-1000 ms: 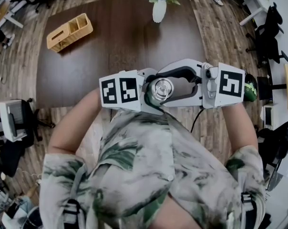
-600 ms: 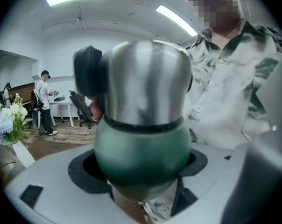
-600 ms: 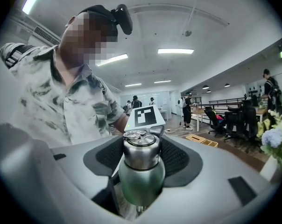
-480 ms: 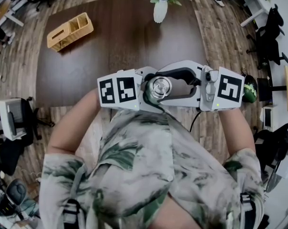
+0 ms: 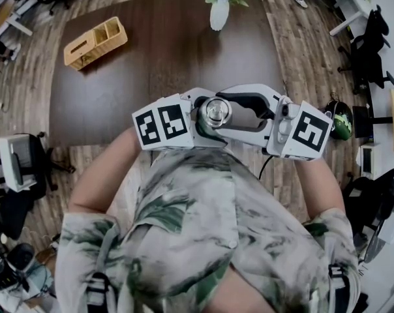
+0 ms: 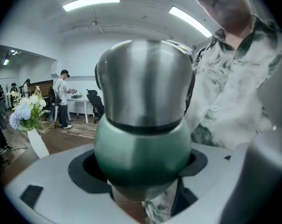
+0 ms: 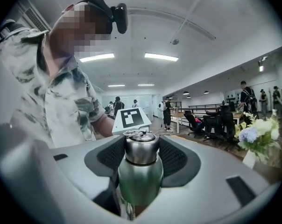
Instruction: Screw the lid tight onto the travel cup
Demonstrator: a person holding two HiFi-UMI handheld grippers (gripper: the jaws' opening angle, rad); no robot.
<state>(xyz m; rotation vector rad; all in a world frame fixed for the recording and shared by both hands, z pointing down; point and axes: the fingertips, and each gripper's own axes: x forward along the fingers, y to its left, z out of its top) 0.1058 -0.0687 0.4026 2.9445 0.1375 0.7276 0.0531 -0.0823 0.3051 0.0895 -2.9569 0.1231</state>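
Note:
A travel cup with a green body (image 6: pixel 141 150) and a steel lid (image 5: pixel 215 111) is held in the air in front of the person's chest, above the table's near edge. My left gripper (image 5: pixel 203 124) is shut on the green body, which fills the left gripper view. From the right, my right gripper (image 5: pixel 224 113) reaches in with the lid (image 7: pixel 141 146) between its black pads (image 7: pixel 178 155). Its jaws have just been closing, and narrow gaps still show beside the lid. The cup's base is hidden.
A dark wooden table (image 5: pixel 151 64) lies ahead with a wooden organiser box (image 5: pixel 96 42) at its far left and a white vase of flowers (image 5: pixel 218 8) at its far edge. Office chairs (image 5: pixel 370 51) stand at the right. People stand in the background.
Both grippers and the cup have shifted slightly forward, away from the chest. The right gripper has swung, its marker cube now sitting lower and more tilted.

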